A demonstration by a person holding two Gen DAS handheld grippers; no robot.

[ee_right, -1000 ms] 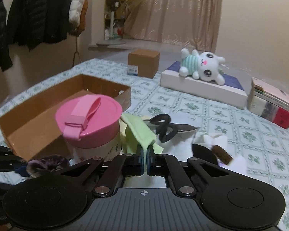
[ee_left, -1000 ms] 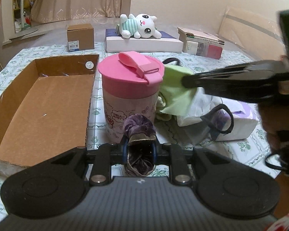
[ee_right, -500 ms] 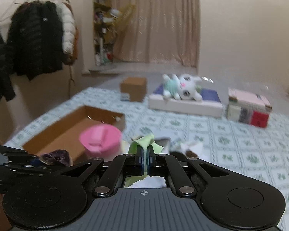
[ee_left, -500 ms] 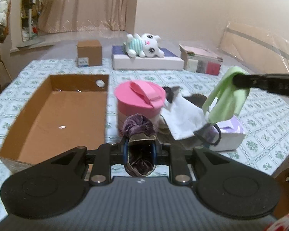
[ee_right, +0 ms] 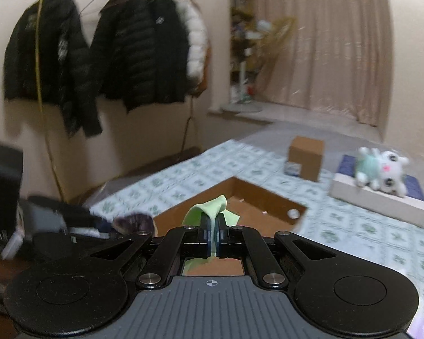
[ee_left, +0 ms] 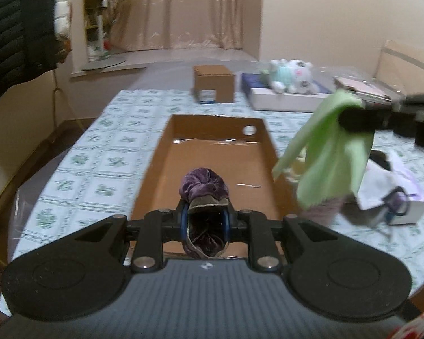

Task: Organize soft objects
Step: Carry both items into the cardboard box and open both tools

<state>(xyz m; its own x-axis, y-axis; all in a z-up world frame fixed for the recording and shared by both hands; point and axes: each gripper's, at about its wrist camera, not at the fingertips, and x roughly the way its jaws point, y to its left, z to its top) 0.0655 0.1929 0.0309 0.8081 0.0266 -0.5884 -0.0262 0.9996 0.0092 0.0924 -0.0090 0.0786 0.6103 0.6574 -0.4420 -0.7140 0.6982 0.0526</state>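
L gripper [ee_left: 205, 220] clamps purple scrunchie [ee_left: 203, 188] over cardboard box [ee_left: 166, 152]; R gripper [ee_right: 212, 236] pinches green cloth [ee_right: 212, 207]. Small box label [ee_left: 207, 95] unreadable.

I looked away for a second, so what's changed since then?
Both grippers rose from the pile and swung left toward the open cardboard box. The right gripper lifted the green cloth clear; the left gripper carried the purple scrunchie over the box. Both grips stayed shut.
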